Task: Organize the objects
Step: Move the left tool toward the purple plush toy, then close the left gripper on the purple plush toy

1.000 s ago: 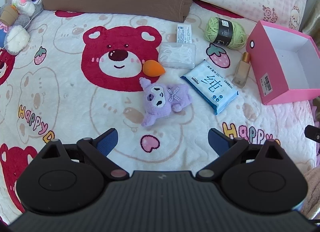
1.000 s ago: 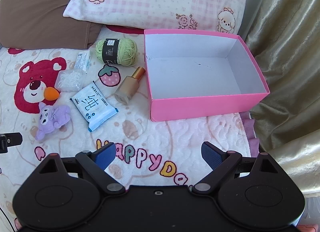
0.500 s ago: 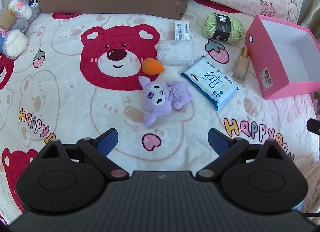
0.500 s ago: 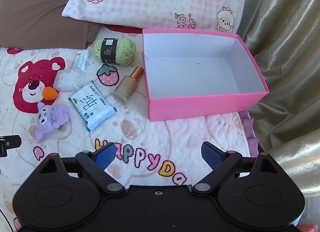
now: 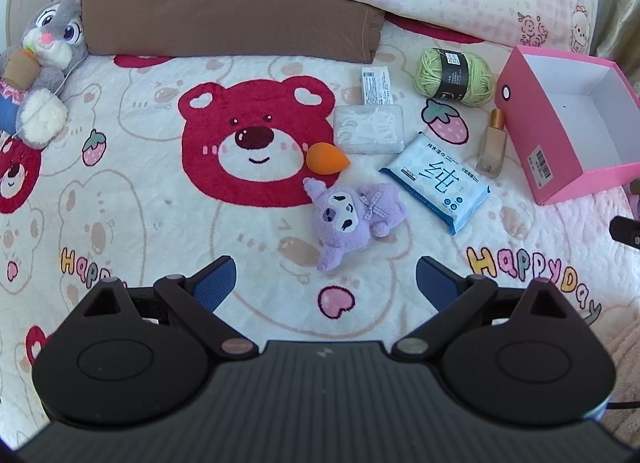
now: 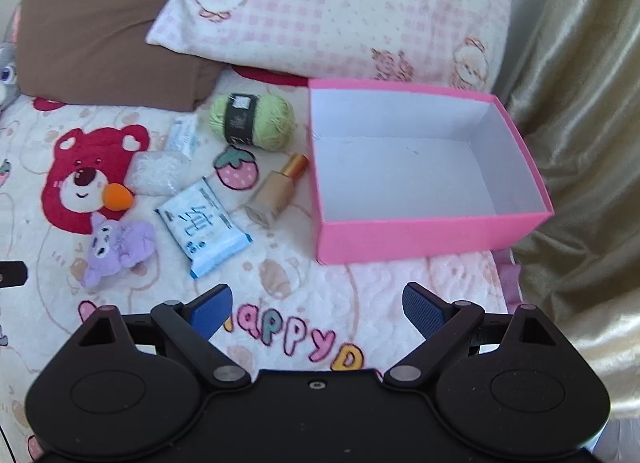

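Both your left tool (image 5: 325, 281) and right tool (image 6: 316, 307) gape empty; the purple plush (image 5: 354, 219) at twelve o'clock may slip if pinched by fluff, missing the pink box (image 6: 424, 237).

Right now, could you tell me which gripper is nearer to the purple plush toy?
Left. The left gripper hangs open just short of the purple plush toy; the right gripper sits farther off, nearer the pink box.

Setting: home bedroom.
Bed with bear-print blanket (image 5: 160, 191), pillows (image 6: 340, 11), plush rabbit (image 5: 40, 63), curtain (image 6: 580, 103).
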The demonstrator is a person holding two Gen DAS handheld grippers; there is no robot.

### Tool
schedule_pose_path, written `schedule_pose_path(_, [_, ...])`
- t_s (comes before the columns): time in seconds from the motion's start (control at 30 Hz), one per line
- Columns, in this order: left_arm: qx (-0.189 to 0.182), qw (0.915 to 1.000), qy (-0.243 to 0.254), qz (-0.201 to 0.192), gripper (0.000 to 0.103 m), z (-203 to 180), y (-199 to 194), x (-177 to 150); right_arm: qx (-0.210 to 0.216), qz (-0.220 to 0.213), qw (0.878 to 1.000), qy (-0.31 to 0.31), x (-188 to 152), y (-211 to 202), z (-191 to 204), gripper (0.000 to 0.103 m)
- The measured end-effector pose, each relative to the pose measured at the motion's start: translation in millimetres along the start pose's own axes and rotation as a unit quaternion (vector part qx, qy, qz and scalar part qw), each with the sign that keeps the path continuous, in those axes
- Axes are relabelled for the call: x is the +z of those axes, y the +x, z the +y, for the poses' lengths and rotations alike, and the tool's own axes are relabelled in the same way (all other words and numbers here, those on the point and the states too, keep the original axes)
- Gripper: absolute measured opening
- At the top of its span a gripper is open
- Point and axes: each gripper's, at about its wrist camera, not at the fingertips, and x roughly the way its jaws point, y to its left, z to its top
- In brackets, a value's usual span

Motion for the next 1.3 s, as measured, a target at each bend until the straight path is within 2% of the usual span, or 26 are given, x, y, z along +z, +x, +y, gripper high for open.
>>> schedule_pose_path(0.13, [0.006,0.9998,0.021,-0.003,0.098,8.4,11.7,2.6,0.057,-0.066,0.995,-0.057,6.4,4.4,29.5,0.094])
schedule_pose_path(0.2, [-0.012,0.9995,0.001,-0.03,0.098,17.5,16.8,4.6,0.084,-0.085,0.99,-0.073,8.5,15.8,43.4,0.094])
schedule_pose_path(0.27, [-0.019,0.9974,-0.026,-0.065,0.098,26.7,22.8,4.5,0.121,-0.049,0.986,-0.105,13.1,40.7,61.2,0.094])
schedule_pose_path(0.37, [-0.025,0.9958,-0.035,-0.081,0.098,33.0,38.3,6.4,0.178,-0.01,0.977,-0.12,13.6,75.0,81.1,0.093])
schedule_pose_path(0.43, [-0.041,0.9954,-0.045,-0.073,0.098,36.5,53.9,7.5,0.194,-0.004,0.973,-0.121,9.9,91.0,93.1,0.093])
schedule_pose_path(0.57, [-0.078,0.9941,-0.071,-0.027,0.098,43.4,93.3,9.5,0.246,-0.021,0.96,-0.133,5.0,120.0,109.0,0.093])
schedule_pose_path(0.63, [-0.087,0.9929,-0.08,-0.009,0.096,46.2,113.0,9.6,0.266,-0.006,0.957,-0.118,6.0,145.9,113.4,0.092])
schedule_pose_path(0.73, [-0.099,0.9907,-0.093,0.007,0.094,50.8,140.9,8.3,0.268,0.006,0.958,-0.102,3.8,170.9,119.9,0.09])
schedule_pose_path(0.87, [-0.098,0.9816,-0.16,0.035,0.093,62.9,173.0,4.3,0.261,0.011,0.959,-0.109,-0.7,185.7,127.9,0.087])
schedule_pose_path(0.93, [-0.11,0.9792,-0.167,0.034,0.093,64.8,181.7,1.3,0.268,0.013,0.956,-0.12,-2.2,189.9,132.3,0.085])
schedule_pose_path(0.97, [-0.115,0.9791,-0.164,0.034,0.091,63.6,185.2,0.0,0.276,0.013,0.952,-0.13,-2.5,190.9,135.0,0.085])
schedule_pose_path(1.0, [-0.122,0.9791,-0.16,0.031,0.085,61.4,186.7,-1.1,0.278,0.011,0.951,-0.135,-2.7,190.9,136.6,0.085])
schedule_pose_path(1.07, [-0.152,0.9752,-0.159,0.021,0.064,57.9,186.3,-3.0,0.271,0.008,0.952,-0.143,-2.6,193.7,139.1,0.083])
schedule_pose_path(1.1, [-0.168,0.972,-0.162,0.02,0.047,56.7,186.1,-2.6,0.274,0.007,0.951,-0.145,-2.2,195.9,139.3,0.082])
schedule_pose_path(1.13, [-0.178,0.9699,-0.165,0.02,0.038,55.4,184.6,-2.2,0.279,0.005,0.95,-0.143,-2.2,197.6,138.4,0.08])
schedule_pose_path(1.3, [-0.176,0.9727,-0.151,0.013,0.037,46.5,176.0,-2.5,0.28,0.002,0.949,-0.146,-4.7,190.3,135.1,0.071])
